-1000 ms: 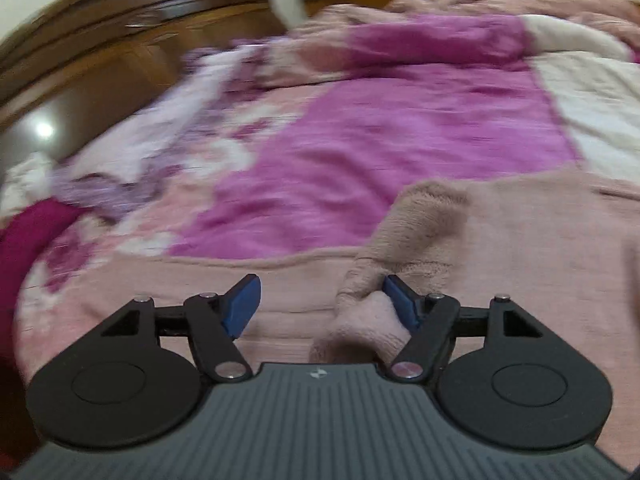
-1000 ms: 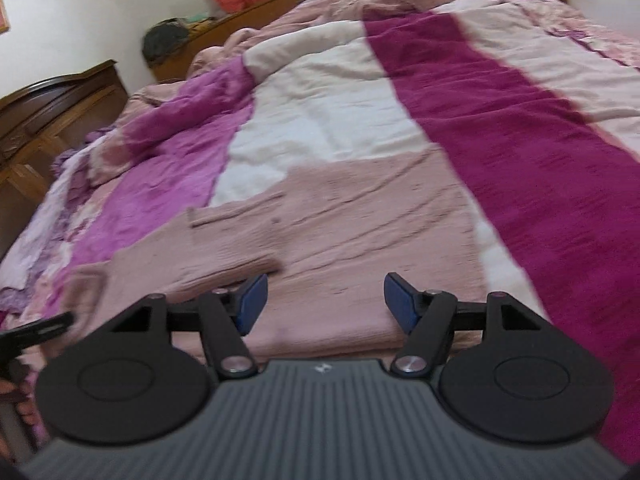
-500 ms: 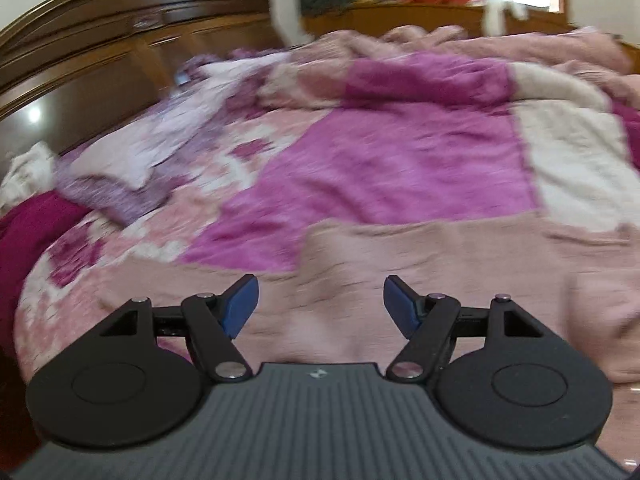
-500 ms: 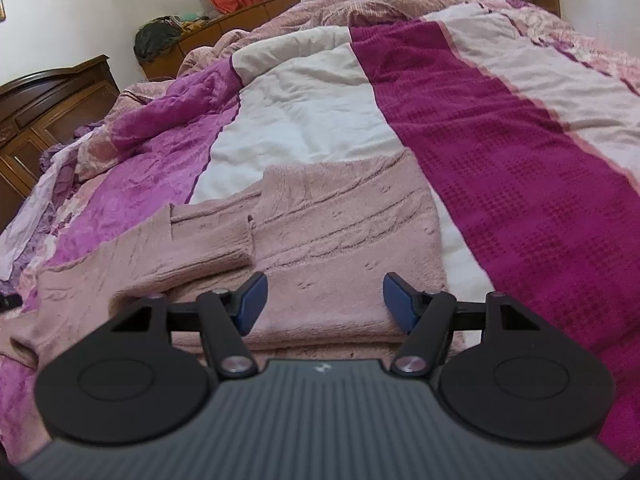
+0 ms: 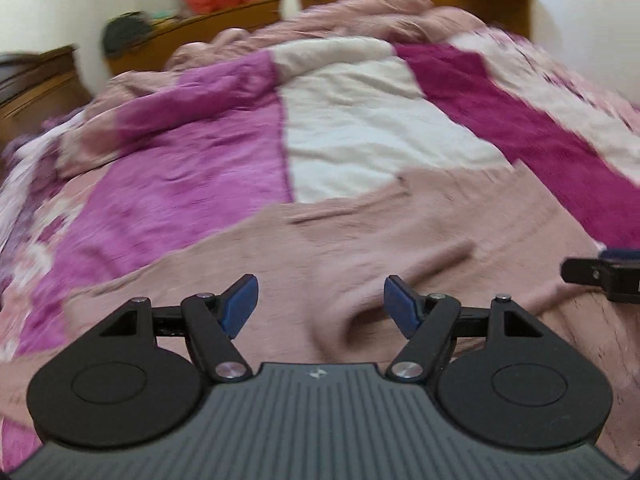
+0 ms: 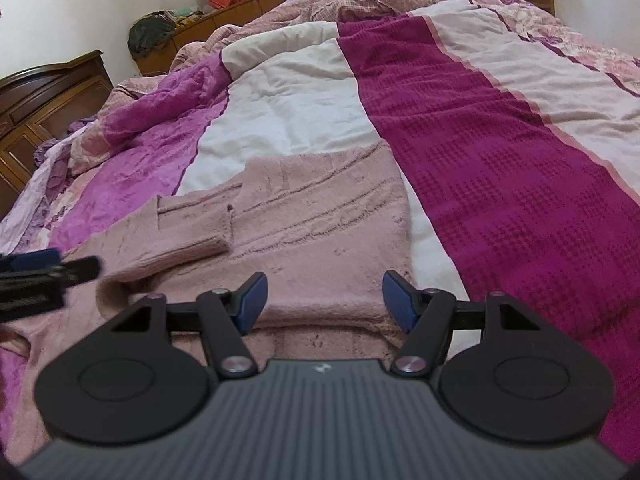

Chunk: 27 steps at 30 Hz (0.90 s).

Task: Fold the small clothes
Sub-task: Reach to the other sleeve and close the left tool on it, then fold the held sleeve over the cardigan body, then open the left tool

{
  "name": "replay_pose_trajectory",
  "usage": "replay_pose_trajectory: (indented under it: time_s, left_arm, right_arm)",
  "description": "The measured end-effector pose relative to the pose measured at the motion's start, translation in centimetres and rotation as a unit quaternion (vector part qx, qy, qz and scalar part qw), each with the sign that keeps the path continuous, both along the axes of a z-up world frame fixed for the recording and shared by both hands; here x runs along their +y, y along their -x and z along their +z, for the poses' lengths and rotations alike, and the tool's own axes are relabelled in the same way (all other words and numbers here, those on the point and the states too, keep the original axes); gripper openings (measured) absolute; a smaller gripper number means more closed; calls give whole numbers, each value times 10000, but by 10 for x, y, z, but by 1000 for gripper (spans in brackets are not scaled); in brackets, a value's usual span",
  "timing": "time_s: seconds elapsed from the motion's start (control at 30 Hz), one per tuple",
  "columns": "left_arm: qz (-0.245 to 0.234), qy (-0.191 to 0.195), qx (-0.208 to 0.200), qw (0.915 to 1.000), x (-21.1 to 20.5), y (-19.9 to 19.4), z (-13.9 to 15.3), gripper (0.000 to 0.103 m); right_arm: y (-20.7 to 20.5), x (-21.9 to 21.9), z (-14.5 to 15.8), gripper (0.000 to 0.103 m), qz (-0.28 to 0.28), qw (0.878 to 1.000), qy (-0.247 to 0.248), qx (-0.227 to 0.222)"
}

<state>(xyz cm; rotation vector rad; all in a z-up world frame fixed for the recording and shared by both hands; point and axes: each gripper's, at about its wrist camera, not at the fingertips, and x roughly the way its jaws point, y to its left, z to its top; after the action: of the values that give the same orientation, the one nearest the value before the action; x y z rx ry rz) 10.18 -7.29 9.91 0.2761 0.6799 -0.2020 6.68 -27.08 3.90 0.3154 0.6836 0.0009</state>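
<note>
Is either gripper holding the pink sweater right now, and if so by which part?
Neither. The left gripper and right gripper are both open above the pink sweater.

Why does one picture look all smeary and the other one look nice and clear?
Left wrist view: smeared by motion blur, so the pink sweater and the bedspread lose their texture, though the left gripper stays crisp. Right wrist view: sharp, the sweater's knit ribs show clearly, only the other gripper at the left edge is blurred. Both views bend at the edges from the fisheye lens.

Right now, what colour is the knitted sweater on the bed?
Dusty pink sweater, clearest in the right wrist view.
</note>
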Motion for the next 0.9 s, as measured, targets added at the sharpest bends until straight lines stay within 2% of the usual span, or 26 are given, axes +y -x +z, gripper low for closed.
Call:
replay_pose_trajectory:
  time_s: [0.23,0.3,0.33,0.37,0.43,0.47,0.53,0.67,0.8,0.9]
  left_arm:
    - [-450,-362,35,9983,-39,-30,-34,75]
    - [-558,-456,40,9974,-47,-35,-43,70]
    - [-588,-557,22,9967,-52,-37,-48,59]
    - [-622,-622,6,9961,-55,-38,-51,39]
    - [-586,-605,-45,9964,-54,-39,-51,13]
    - [-526,-463,-71,9975,-50,-40,-49,8]
    - [-358,-78,-135,9992,-39,-39,-39,7]
    - [329,273,-474,9980,-7,-37,-18,7]
    - [1255,528,-507,9894,39,-38,-14,7]
    - [1729,837,-237,9811,77,-37,-19,8]
  right_arm:
    - [-1,-1,-9,66,40,10000,31,21]
    - [0,0,-11,66,42,10000,50,11]
    - [1,1,-12,66,45,10000,67,-2]
    - [1,1,-12,66,49,10000,85,-8]
    - [2,1,-13,66,56,9999,110,-15]
    - [2,1,-13,66,60,9999,111,-17]
    - [1,2,-13,66,54,9999,104,-13]
    - [1,2,-14,66,59,9999,129,-7]
    - [1,2,-14,66,69,9998,176,-9]
    - [0,3,-14,66,74,9998,198,-2]
